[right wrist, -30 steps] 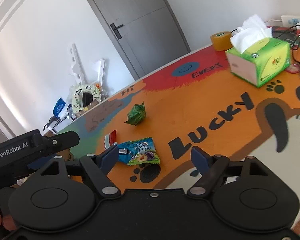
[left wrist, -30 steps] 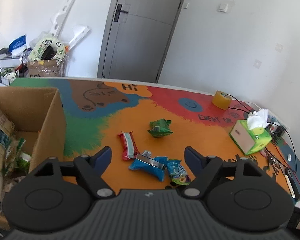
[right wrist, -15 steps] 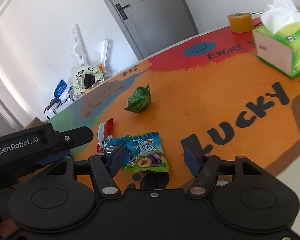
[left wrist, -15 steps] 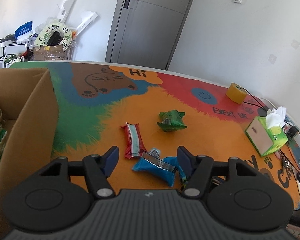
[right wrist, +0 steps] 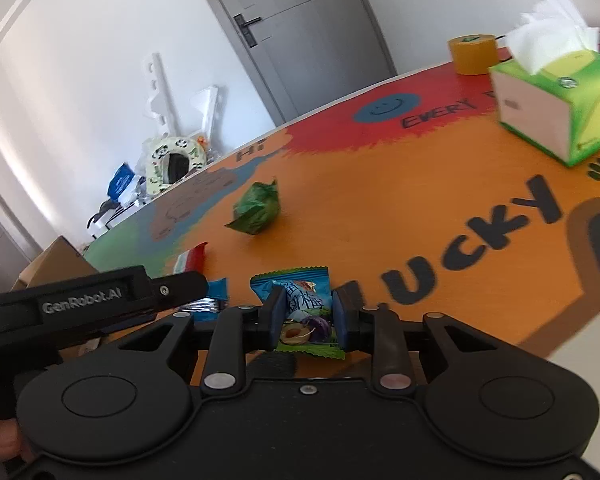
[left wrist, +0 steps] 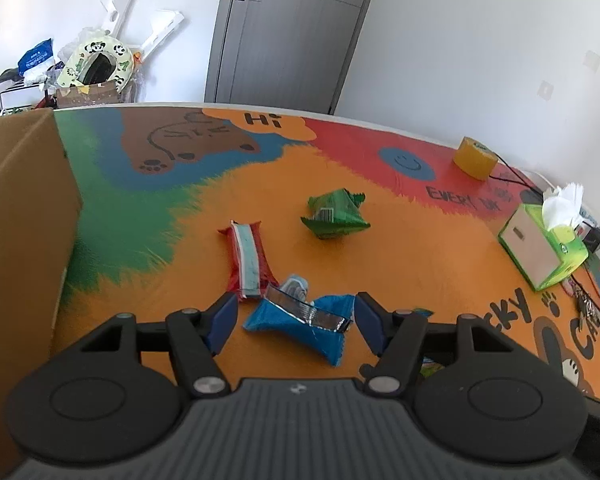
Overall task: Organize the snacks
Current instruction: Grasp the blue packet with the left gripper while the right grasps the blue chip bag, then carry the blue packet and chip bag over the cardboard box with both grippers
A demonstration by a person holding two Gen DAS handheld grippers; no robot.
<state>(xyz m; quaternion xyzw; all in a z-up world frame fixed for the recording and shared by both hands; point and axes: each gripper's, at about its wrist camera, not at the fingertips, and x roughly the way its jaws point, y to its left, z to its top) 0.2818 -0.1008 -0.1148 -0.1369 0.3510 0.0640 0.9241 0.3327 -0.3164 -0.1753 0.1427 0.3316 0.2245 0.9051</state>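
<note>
In the left wrist view, the left gripper (left wrist: 296,318) is hanging low over the table (left wrist: 420,240) with its jaws half spread on either side of the blue packet (left wrist: 300,320), whose silver crimped end is showing between them. The pads are not pressing on it; the jaws were narrowing a second ago and are now holding at this width. Compared with a second ago the packet is sitting closer and squarely in the gap, so the gripper has been coming down on it. The red bar (left wrist: 247,258) is lying just beside the blue packet on its far left, the green pouch (left wrist: 334,216) is sitting farther out, well apart, and the cardboard box (left wrist: 24,216) is standing at the left edge. The tissue box (left wrist: 540,248) and tape roll (left wrist: 475,157) are staying off to the right.

In the right wrist view, the right gripper (right wrist: 305,317) is pinching the plum candy packet (right wrist: 300,312): its jaws have just been closing, and the blue pads are now pressing on the wrapper's two sides, crumpling it slightly. The packet is still lying on the table. The left gripper's arm is reaching in from the left.

So one snack looks secured and ready to lift toward the box, while the blue packet probably needs only a squeeze.
</note>
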